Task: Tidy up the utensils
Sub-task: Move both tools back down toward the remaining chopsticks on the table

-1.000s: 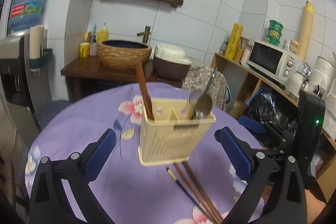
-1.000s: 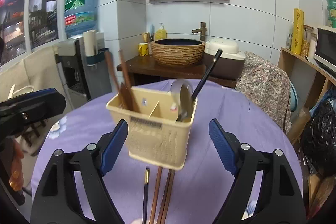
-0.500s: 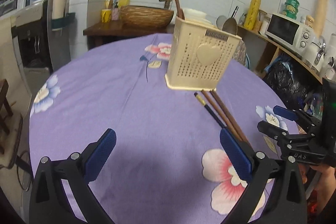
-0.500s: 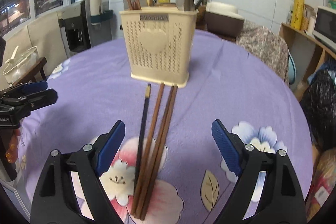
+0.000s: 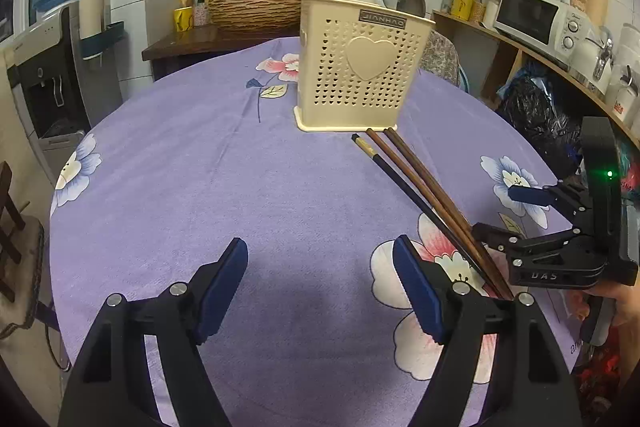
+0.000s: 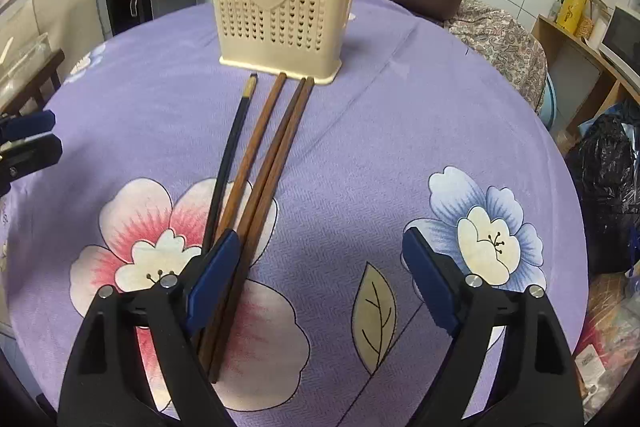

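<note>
1. Round table (image 5: 200, 155) w/ a purple cloth printed w/ pink, blue & white flowers; cloth lay flat, a fold line running back toward the far edge.
2. Cream utensil holder (image 5: 362, 73) stood upright near the table's far side, heart on its perforated front; brown chopsticks & a spoon (image 5: 412, 1) stuck up out of it.
3. Loose chopsticks (image 6: 256, 179) – one black, three brown – lay side by side on the cloth, tips just short of the holder's base.
4. Left gripper (image 5: 320, 287) hung over bare cloth, jaws closing w/ nothing between them.
5. Right gripper (image 6: 320, 275) hung wide apart above the chopsticks' near ends; its left pad sat over them, whether touching I couldn't tell.
6. Room: white tiled walls, water dispenser (image 5: 52, 67) at left, woven basin on a dark wood stand behind, microwave (image 5: 536, 17) on a shelf at right.
</note>
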A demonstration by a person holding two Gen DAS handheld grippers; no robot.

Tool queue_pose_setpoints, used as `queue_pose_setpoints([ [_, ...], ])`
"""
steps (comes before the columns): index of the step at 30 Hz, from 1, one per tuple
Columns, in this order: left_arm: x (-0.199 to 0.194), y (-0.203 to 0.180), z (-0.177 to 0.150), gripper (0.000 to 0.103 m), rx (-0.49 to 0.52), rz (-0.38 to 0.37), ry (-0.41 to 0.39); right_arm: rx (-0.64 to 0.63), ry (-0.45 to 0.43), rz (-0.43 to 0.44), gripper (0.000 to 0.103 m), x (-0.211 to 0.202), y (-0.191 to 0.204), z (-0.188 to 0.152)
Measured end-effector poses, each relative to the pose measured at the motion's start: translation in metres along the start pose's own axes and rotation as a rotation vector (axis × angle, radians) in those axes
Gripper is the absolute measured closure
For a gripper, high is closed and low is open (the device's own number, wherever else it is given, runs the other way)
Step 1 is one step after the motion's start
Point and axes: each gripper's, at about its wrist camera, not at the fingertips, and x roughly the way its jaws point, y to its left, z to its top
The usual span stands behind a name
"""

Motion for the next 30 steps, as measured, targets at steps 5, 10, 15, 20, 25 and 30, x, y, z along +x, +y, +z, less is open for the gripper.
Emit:
queue_pose_setpoints([
  [5, 0.002, -0.010, 0.002, 0.029, 0.018, -0.007, 0.005, -0.004, 0.052, -0.037, 0.023, 0.006, 0.001, 0.001],
  [10, 0.009, -0.014, 0.007, 0.031, 0.026, -0.011, 0.023, 0.080, 0.051, -0.042, 0.025, -0.003, -0.025, 0.000],
  [15, 0.036, -0.025, 0.027, 0.051, -0.016, -0.079, 0.069, 0.128, 0.012, 0.000, 0.029, -0.010, -0.037, 0.000],
  [20, 0.071, -0.049, 0.045, 0.062, 0.013, -0.079, 0.115, 0.150, -0.013, 0.032, 0.030, -0.011, -0.042, 0.000],
  [25, 0.101, -0.056, 0.056, 0.069, -0.008, -0.048, 0.148, 0.129, -0.036, 0.027, 0.030, -0.013, -0.041, -0.001],
  [30, 0.119, -0.054, 0.063, 0.072, -0.057, -0.051, 0.177, 0.122, -0.038, 0.025, 0.030, -0.011, -0.043, -0.001],
])
